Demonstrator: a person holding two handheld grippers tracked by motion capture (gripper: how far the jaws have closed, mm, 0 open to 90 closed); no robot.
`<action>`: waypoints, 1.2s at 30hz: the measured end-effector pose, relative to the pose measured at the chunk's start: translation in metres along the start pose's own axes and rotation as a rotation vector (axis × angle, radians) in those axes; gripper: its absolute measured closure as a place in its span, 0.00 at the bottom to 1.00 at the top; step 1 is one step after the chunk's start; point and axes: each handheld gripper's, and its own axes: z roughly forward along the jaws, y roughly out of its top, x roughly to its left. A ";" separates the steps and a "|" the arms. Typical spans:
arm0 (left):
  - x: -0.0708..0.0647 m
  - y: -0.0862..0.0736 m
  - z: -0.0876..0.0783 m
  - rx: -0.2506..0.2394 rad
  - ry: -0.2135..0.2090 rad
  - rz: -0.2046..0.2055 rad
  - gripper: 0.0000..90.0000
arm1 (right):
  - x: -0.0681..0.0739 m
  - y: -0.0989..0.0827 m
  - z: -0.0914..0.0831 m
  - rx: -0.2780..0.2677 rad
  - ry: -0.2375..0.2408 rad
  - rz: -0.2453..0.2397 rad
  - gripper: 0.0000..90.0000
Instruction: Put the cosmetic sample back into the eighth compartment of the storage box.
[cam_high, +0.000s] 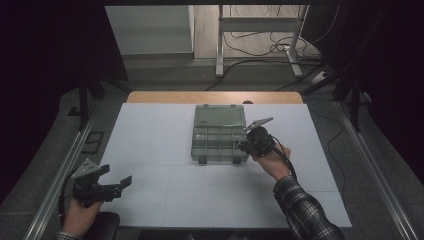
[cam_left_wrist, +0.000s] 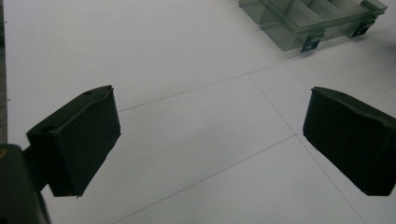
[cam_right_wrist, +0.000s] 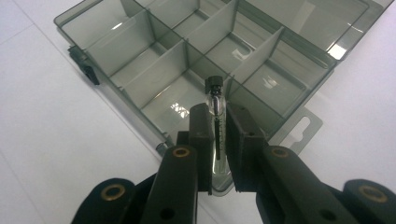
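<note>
Your right gripper (cam_right_wrist: 218, 140) was clamped on a small glass vial (cam_right_wrist: 216, 105) with a black cap, the two pads pressed against its sides and the capped end sticking out past the fingertips. Beyond those fingertips lay the open compartment box (cam_right_wrist: 112, 35), smoky clear plastic with its dividers showing and its lid (cam_high: 220, 116) folded back flat on the far side. The vial hung over the near row of cells, its cap just above the junction of two dividers, so it had been carried to the box but not yet lowered into a cell. Every compartment you could see between and beyond the pads looked empty.

Your left gripper (cam_high: 116, 185) sat idle with its jaws spread wide and nothing between them; past its fingertips there was only bare white table (cam_left_wrist: 187, 60), with the box's near corner and its latches (cam_left_wrist: 310, 44) well off ahead.

As for progress, I would judge the pick-up done and the transfer nearly done. What was left for you: settle the vial down inside one cell rather than on a divider edge, release it, draw the right hand back, and probably close the lid afterwards.
</note>
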 end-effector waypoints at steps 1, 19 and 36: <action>0.000 0.000 0.000 0.000 0.000 0.000 0.05 | -0.002 0.001 0.001 0.002 -0.002 0.003 0.90; 0.000 0.000 0.000 0.003 -0.001 0.002 0.05 | -0.007 0.001 0.016 0.035 -0.020 0.001 0.90; 0.000 0.000 0.000 0.004 -0.003 0.002 0.05 | -0.004 -0.002 0.025 0.073 -0.035 -0.005 0.84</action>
